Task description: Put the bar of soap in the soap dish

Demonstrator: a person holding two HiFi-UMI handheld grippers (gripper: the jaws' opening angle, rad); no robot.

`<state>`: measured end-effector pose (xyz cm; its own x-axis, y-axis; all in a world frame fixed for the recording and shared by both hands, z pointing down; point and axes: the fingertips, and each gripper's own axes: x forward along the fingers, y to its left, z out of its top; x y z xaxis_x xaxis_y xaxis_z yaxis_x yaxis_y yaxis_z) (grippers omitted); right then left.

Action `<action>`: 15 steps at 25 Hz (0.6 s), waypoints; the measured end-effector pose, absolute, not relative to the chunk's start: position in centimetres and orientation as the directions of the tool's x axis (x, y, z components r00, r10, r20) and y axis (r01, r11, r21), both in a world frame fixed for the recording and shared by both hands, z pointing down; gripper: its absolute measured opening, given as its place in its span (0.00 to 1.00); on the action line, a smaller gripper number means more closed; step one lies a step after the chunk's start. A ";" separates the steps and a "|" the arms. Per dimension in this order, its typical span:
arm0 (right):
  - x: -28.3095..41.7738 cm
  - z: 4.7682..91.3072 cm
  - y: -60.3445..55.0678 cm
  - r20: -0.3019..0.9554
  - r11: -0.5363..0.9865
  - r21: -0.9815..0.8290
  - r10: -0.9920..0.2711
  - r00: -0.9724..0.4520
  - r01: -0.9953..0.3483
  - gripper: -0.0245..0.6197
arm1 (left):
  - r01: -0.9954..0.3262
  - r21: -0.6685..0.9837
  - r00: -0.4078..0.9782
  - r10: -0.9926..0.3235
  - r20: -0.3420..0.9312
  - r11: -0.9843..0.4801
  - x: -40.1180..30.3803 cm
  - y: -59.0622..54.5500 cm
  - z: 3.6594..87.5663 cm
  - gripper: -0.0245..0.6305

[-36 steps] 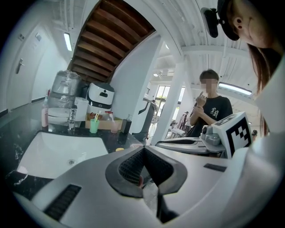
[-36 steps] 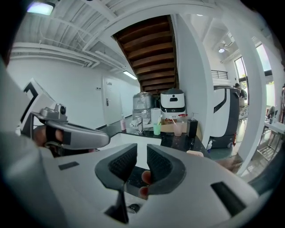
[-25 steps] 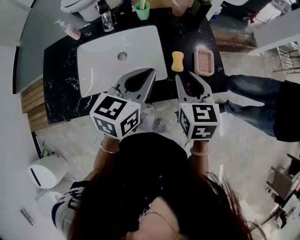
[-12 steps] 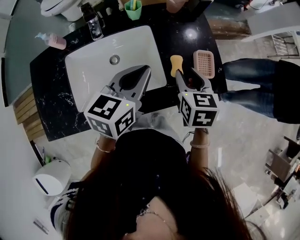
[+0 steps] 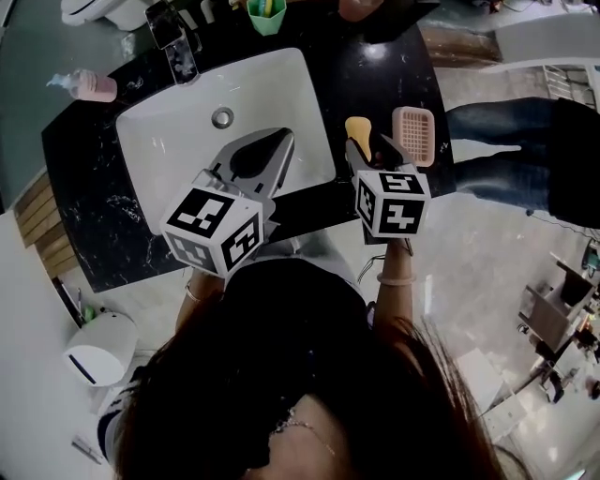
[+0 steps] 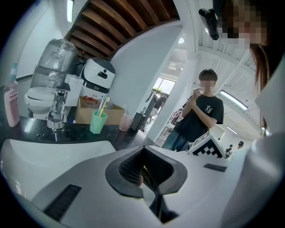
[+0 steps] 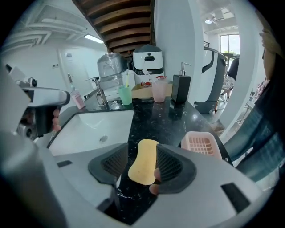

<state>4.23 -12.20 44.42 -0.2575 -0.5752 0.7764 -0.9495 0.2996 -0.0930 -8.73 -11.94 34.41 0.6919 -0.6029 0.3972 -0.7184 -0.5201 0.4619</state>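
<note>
A yellow bar of soap (image 5: 357,129) lies on the black counter (image 5: 375,70), just left of the pink slatted soap dish (image 5: 413,134). My right gripper (image 5: 364,148) points down over the soap. In the right gripper view the soap (image 7: 143,162) lies between the jaws of that gripper (image 7: 142,150); the jaws have just been opening, and the left pad stands apart from the bar. The dish (image 7: 203,144) sits to the right, nothing in it. My left gripper (image 5: 284,137) hovers over the sink's front edge, jaw tips together, holding nothing.
A white sink basin (image 5: 187,112) fills the counter's left half, with a faucet (image 5: 173,42) behind it. A pink pump bottle (image 5: 89,86) and a green cup (image 5: 267,17) stand at the back. A person in jeans (image 5: 525,131) stands right of the counter.
Both grippers have moved forward and down toward the counter. The right gripper's jaws have widened and now straddle the soap; before, it hung short of the counter's front edge.
</note>
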 end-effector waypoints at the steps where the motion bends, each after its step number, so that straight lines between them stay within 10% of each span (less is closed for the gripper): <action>1: 4.3 44.8 -12.4 0.783 0.296 -0.094 -0.568 -0.254 -0.951 0.31 | -0.718 0.467 0.692 -0.600 0.400 -0.517 -8.8 -12.2 34.6 0.03; 15: 4.8 48.8 -13.3 0.869 0.263 -0.102 -0.446 -0.215 -0.959 0.37 | -0.696 0.527 0.711 -0.569 0.414 -0.487 -9.8 -14.1 36.7 0.03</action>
<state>4.78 -13.32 48.83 -0.2149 -0.4456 0.8691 -0.9593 0.2632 -0.1022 -9.77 -14.07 36.67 0.7108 -0.5689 0.4137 -0.6965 -0.4867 0.5273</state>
